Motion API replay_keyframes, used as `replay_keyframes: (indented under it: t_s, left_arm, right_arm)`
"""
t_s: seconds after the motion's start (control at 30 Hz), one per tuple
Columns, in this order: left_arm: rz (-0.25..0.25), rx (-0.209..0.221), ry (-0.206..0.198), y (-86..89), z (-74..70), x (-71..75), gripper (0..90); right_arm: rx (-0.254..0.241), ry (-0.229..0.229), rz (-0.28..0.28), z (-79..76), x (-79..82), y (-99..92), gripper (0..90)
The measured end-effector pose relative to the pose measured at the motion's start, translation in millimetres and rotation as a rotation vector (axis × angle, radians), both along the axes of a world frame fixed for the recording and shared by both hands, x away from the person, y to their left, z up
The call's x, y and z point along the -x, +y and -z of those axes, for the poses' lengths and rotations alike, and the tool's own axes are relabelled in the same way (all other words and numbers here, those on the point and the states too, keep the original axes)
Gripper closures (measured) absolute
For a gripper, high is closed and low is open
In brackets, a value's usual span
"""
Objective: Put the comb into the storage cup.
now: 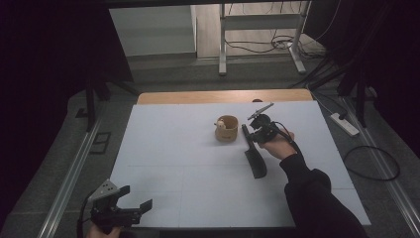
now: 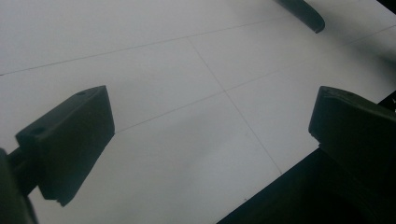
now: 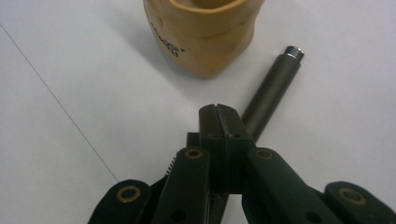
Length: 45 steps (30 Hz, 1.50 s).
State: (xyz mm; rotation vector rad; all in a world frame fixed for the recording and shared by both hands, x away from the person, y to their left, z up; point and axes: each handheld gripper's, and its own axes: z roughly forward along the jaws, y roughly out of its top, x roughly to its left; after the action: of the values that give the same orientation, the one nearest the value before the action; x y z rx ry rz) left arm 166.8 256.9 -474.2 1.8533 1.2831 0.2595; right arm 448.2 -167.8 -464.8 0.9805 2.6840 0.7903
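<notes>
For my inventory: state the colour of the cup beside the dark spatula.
Tan wooden cup; right gripper view.

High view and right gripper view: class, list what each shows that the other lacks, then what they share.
High view: the left gripper, jaws open, at the white table's near left corner; the dark tool's broad blade; a dark sleeve; the floor beyond. Right gripper view: black lettering on the wooden cup's side and the metal cap on the tool's handle. Shared: the wooden cup, the white table, the handle, and the right gripper, jaws shut over that handle.
</notes>
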Motion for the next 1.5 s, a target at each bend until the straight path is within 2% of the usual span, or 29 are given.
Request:
replay_keyframes:
  t_s: [0.23, 0.3, 0.5, 0.8, 1.1, 1.5]
  left_arm:
    - [0.001, 0.000, 0.000, -0.1, 0.0, 0.0, 0.7]
    - [0.002, 0.001, 0.000, 0.0, 0.0, 0.0, 0.7]
    - [0.003, 0.002, 0.002, 0.2, 0.2, -0.3, 0.7]
    - [0.004, 0.001, 0.003, 0.1, 0.2, -0.4, 0.7]
    - [0.003, 0.001, 0.003, 0.1, 0.2, -0.4, 0.8]
    - [0.004, 0.000, 0.002, -0.1, 0.2, -0.4, 0.8]
  right_arm:
    - [0.034, 0.010, -0.031, 9.9, -7.0, 9.9, 89.7]
    - [0.059, 0.001, -0.038, 16.8, -10.8, 14.0, 89.8]
    - [0.084, 0.012, -0.040, 30.7, -17.9, 18.3, 89.7]
    - [0.107, 0.012, -0.047, 39.6, -22.9, 19.7, 89.7]
    - [0.120, 0.004, -0.022, 39.0, -26.3, 11.5, 89.7]
    - [0.142, 0.008, 0.047, 36.6, -34.7, -12.8, 89.7]
